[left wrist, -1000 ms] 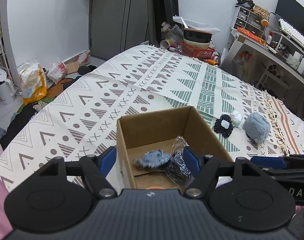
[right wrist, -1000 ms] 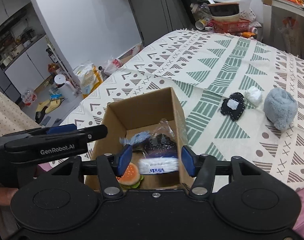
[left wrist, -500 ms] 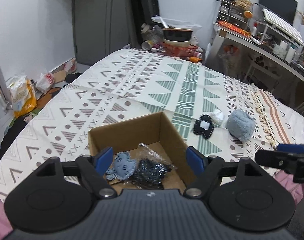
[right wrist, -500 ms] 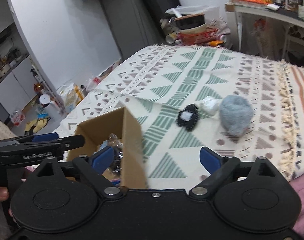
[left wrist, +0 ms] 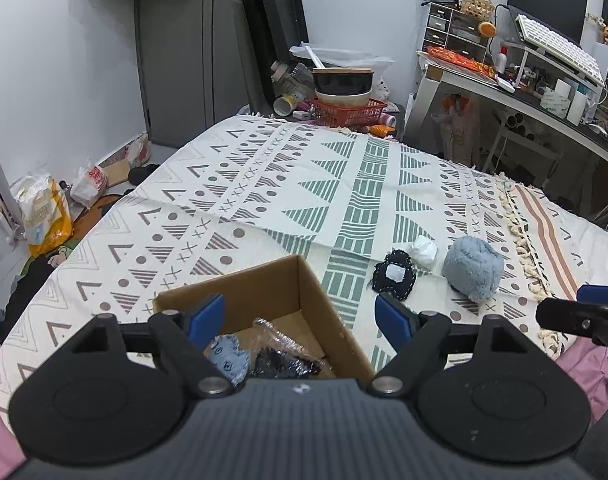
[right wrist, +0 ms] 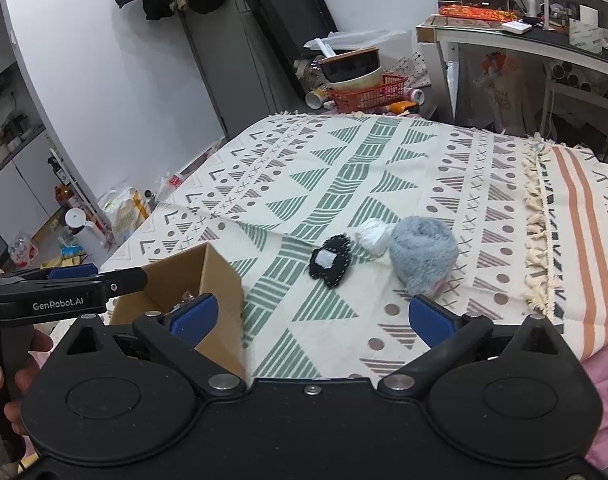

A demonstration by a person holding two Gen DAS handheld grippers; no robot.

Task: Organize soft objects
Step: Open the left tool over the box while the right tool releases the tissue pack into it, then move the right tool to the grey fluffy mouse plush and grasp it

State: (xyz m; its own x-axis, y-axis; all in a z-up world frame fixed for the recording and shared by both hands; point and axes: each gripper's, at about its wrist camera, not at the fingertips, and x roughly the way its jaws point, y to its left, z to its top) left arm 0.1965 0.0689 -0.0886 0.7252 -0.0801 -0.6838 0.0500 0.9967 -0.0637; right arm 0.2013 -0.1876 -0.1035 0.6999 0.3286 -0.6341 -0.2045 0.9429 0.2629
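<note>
Both hand-held grippers, left (left wrist: 300, 316) and right (right wrist: 309, 314), are spread and empty. The fluffy grey-blue plush (right wrist: 423, 255) lies on the patterned bed (right wrist: 343, 168), right of the brown cardboard box (left wrist: 288, 280).

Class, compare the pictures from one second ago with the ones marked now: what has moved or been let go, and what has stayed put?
The right gripper has swung from over the cardboard box toward the loose items on the bedspread; its jaws are wider and empty. The left gripper has lifted slightly, open. Unmoved: the box, black patch, white bundle and grey plush.
</note>
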